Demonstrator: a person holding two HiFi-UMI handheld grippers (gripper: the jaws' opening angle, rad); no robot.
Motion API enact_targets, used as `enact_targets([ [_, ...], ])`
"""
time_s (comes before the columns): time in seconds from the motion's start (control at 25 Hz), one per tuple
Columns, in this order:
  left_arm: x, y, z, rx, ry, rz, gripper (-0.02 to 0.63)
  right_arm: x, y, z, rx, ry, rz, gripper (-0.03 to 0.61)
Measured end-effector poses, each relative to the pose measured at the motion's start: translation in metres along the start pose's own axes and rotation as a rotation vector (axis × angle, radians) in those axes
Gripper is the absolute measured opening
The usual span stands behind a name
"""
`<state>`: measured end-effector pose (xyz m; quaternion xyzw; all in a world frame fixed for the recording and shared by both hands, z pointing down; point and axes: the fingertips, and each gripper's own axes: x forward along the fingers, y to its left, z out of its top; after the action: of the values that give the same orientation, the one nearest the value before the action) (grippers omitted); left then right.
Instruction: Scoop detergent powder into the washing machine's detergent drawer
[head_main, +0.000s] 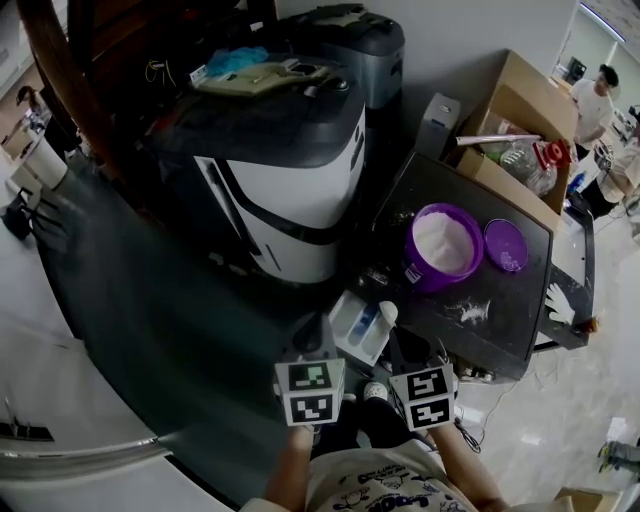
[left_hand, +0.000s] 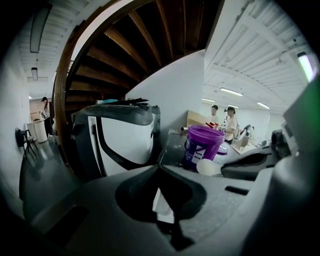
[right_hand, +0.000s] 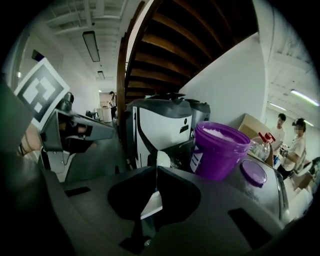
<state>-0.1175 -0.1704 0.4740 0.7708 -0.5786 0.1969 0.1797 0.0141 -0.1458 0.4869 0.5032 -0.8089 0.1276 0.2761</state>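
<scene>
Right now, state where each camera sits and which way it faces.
Left gripper view: on the left gripper, looking along shut jaws at the washing machine and purple tub; the right gripper, holding the scoop, shows at right.
Right gripper view: on the right gripper, looking past the scoop at the tub and lid; the left gripper shows at left.
Head view: on the head, steeply down onto the drawer; both grippers and forearms show.
Shared: all three see the tub.

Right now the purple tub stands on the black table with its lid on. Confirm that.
Wrong on the lid. The purple tub stands on the black table with its lid off, lying on the table beside it; the head view shows it.
</scene>
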Motion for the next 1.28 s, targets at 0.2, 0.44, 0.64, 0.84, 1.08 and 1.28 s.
enact_targets([
  [0.2,-0.006,-0.006,0.022,0.018,-0.047,0.005,0.002,-0.017,-0.006,0.038,0.037,-0.111,0.006,0.020],
  [0.44,-0.015,-0.009,0.050,0.040,-0.113,0.025,0.002,-0.035,-0.017,0.075,0.032,-0.218,-0.031,0.020],
  [0.64,-0.023,-0.010,0.071,0.053,-0.162,0.045,0.002,-0.044,-0.028,0.101,0.046,-0.282,-0.049,0.020],
  [0.84,-0.033,-0.009,0.093,0.059,-0.211,0.061,0.002,-0.055,-0.040,0.125,0.054,-0.358,-0.071,0.020],
  [1.08,-0.042,-0.013,0.113,0.070,-0.257,0.066,0.002,-0.065,-0.047,0.143,0.067,-0.410,-0.074,0.020],
  [1.28,-0.048,-0.016,0.127,0.082,-0.285,0.069,0.002,-0.074,-0.052,0.157,0.072,-0.456,-0.076,0.020],
])
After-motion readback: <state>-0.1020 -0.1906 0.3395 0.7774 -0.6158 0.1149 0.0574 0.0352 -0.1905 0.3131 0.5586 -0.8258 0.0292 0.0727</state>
